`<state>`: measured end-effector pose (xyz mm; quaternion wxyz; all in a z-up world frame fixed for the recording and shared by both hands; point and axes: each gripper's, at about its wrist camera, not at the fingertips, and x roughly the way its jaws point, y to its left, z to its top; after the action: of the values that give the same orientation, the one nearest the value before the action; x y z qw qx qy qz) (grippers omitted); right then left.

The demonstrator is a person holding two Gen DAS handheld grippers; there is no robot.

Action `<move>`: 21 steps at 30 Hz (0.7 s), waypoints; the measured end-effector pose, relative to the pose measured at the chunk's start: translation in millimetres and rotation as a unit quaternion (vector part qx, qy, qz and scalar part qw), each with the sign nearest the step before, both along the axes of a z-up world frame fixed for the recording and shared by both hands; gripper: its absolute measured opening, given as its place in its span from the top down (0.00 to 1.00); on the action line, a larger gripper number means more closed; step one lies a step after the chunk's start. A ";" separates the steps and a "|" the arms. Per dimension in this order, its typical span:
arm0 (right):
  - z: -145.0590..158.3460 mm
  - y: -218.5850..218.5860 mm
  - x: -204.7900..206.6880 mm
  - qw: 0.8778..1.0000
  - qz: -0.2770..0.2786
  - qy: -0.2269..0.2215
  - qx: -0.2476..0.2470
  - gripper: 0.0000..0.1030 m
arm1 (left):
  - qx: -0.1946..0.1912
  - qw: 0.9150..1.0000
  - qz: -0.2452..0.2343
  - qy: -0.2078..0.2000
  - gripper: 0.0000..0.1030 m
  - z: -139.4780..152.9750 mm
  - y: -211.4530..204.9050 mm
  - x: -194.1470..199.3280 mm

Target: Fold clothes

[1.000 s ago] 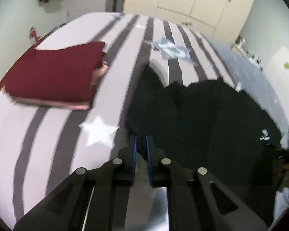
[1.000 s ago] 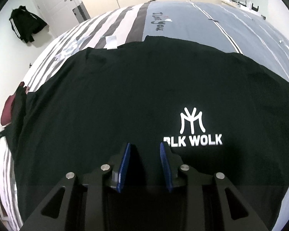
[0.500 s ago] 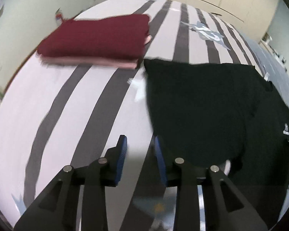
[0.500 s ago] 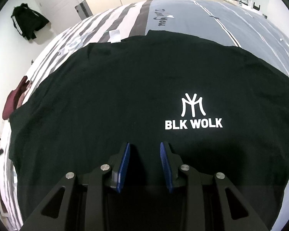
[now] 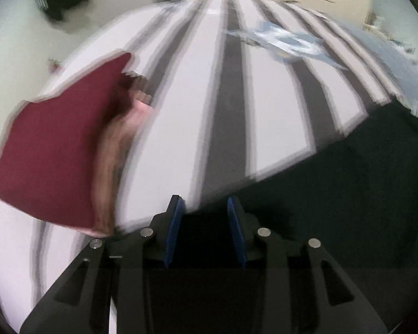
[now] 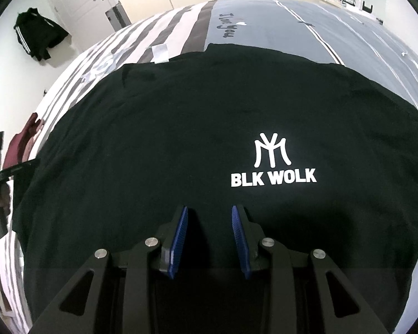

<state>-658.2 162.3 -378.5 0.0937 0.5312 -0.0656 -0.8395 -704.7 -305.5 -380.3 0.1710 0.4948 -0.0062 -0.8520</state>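
The black T-shirt (image 6: pixel 181 139) lay spread flat across the bed (image 6: pixel 264 27), chest side up, and it filled most of the right wrist view. Its white logo (image 6: pixel 273 161) read "BLK WOLK" under a looping emblem, crisp against the dark cloth. The fabric looked smooth, with only faint creases near the far edge. Beyond it the bedcover ran in grey and white stripes on one side and plain grey on the other.

The right hand-held gripper (image 6: pixel 210 233) hung over the near part of the shirt, its blue pads parted, nothing pinched between them.

Over in the left wrist view, everything was smeared with blur. The left hand-held gripper (image 5: pixel 204 228) had just been opening its jaws, and they stood apart with nothing between them. It sat at the shirt's edge (image 5: pixel 334 194), where black cloth met the striped cover (image 5: pixel 231 111). To its left, a folded dark red garment (image 5: pixel 55 153) rested on the bed on top of a pinkish one (image 5: pixel 138 111), well apart from the black shirt. A dark jacket (image 6: pixel 39 36) hung on the far wall.
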 end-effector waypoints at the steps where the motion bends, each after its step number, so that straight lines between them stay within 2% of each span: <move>1: 0.3 3.4 0.0 1.000 -0.004 0.000 -0.001 0.71 | 0.011 1.000 0.023 0.017 0.69 7.5 -8.2 -0.5; 2: 0.9 7.9 0.1 1.000 -0.008 0.000 -0.003 0.71 | 0.035 0.999 0.018 0.027 0.69 14.3 -6.7 -1.3; 5: 2.6 20.4 -1.1 1.000 -0.017 0.002 -0.001 0.71 | 0.100 0.993 -0.045 0.032 0.65 30.4 19.1 -8.3; 8: 6.1 32.4 -5.1 1.000 -0.020 0.009 0.014 0.71 | 0.134 0.983 -0.127 0.015 0.55 31.2 57.5 -29.2; 12: 13.1 53.0 -16.9 0.999 -0.041 0.018 0.021 0.70 | 0.135 0.975 -0.175 0.017 0.54 29.2 101.8 -50.5; 15: 18.6 71.4 -29.1 0.997 -0.064 0.027 0.024 0.70 | 0.079 0.981 -0.177 -0.014 0.54 10.5 119.1 -66.2; 17: 21.7 86.0 -37.4 0.996 -0.081 0.032 0.026 0.70 | 0.092 0.979 -0.181 -0.026 0.68 -2.0 115.4 -57.9; 19: 24.2 100.6 -45.1 0.994 -0.095 0.035 0.026 0.70 | 0.098 0.979 -0.176 -0.020 0.95 0.5 115.3 -61.4; 21: 25.4 115.1 -52.0 0.993 -0.110 0.038 0.028 0.70 | 0.089 0.981 -0.170 -0.011 0.97 5.5 116.7 -69.8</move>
<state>-710.2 277.5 -353.0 -0.0114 0.4909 -0.0962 -0.8658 -774.6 -188.8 -374.7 -0.0208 0.5093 -0.0165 -0.8602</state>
